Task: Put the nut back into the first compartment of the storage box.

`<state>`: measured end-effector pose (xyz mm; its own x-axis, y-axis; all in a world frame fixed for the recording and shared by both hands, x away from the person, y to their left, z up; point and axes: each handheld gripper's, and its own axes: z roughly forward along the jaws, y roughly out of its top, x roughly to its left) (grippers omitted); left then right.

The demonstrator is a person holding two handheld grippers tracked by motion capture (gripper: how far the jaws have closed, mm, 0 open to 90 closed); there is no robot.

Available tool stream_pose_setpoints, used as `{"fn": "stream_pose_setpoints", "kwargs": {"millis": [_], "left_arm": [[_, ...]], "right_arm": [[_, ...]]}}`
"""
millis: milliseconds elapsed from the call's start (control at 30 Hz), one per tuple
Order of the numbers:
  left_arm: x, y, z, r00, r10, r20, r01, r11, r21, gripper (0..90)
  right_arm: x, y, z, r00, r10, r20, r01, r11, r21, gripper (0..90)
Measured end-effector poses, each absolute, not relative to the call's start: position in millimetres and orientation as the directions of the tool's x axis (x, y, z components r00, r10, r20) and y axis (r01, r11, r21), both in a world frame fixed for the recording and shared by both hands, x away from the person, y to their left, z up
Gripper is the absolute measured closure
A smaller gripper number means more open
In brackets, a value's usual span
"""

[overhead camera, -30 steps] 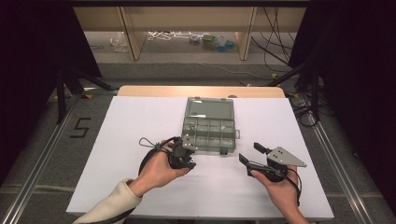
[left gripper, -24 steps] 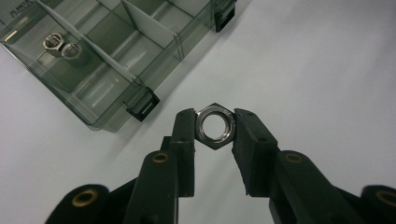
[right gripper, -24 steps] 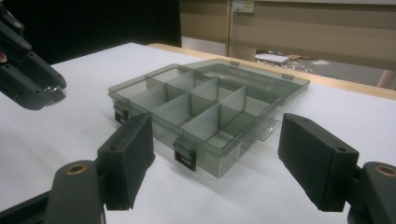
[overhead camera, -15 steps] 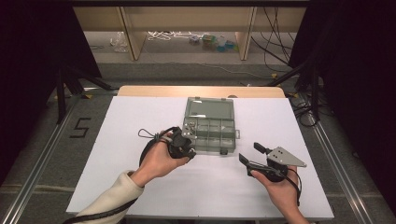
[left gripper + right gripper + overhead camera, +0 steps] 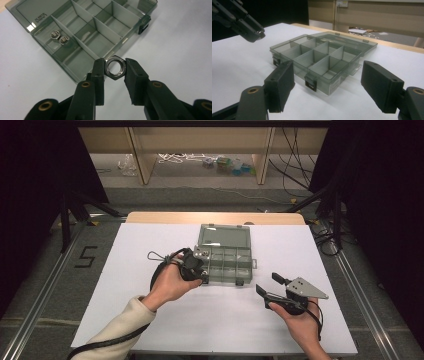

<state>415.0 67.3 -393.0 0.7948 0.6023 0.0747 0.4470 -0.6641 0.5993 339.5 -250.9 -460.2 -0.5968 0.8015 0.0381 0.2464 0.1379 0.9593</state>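
A clear grey compartment box [image 5: 226, 254] lies open in the middle of the white table, its lid folded back. My left gripper [image 5: 200, 269] hovers at the box's front left corner. In the left gripper view my left gripper [image 5: 114, 67] is shut on a steel hex nut [image 5: 108, 68], held just outside the box wall [image 5: 75, 75]. Two more nuts [image 5: 59, 37] lie in one end compartment. My right gripper [image 5: 269, 284] rests to the right of the box, near its front. Its jaws [image 5: 327, 82] stand wide open, with the box [image 5: 322, 60] ahead of them.
White paper covers the table [image 5: 150, 320], with bare room in front of the box and on both sides. A wooden table edge [image 5: 215, 217] runs behind the box. The left gripper [image 5: 242, 20] appears at the upper left of the right gripper view. Cables trail from both grippers.
My left hand has moved forward and slightly right, bringing the gripper up to the box's front left corner. The right gripper has stayed still.
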Motion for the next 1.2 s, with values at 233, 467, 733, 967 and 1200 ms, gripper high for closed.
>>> {"fn": "stream_pose_setpoints", "kwargs": {"millis": [233, 467, 733, 967, 1200], "left_arm": [[422.7, 67.3, -388.6, 0.760, 0.646, 0.064, 0.482, -0.627, 0.612, 70.3], [432.8, 63.8, -387.0, 0.752, 0.655, 0.072, 0.484, -0.624, 0.613, 70.3], [447.6, 60.9, -389.0, 0.727, 0.683, 0.068, 0.502, -0.597, 0.626, 70.3], [458.8, 59.1, -394.2, 0.711, 0.700, 0.068, 0.514, -0.583, 0.629, 70.3], [470.2, 56.4, -395.6, 0.695, 0.715, 0.078, 0.521, -0.575, 0.631, 70.3]], "right_arm": [[339.6, -251.1, -460.4, -0.600, 0.799, 0.046, 0.254, 0.135, 0.958, 27.4], [339.8, -250.8, -460.6, -0.599, 0.799, 0.047, 0.251, 0.131, 0.959, 27.4], [339.8, -251.3, -460.7, -0.599, 0.799, 0.048, 0.254, 0.134, 0.958, 27.4], [340.4, -250.6, -461.5, -0.602, 0.796, 0.056, 0.249, 0.121, 0.961, 27.4], [340.4, -250.6, -461.5, -0.602, 0.796, 0.055, 0.248, 0.121, 0.961, 27.4]]}}
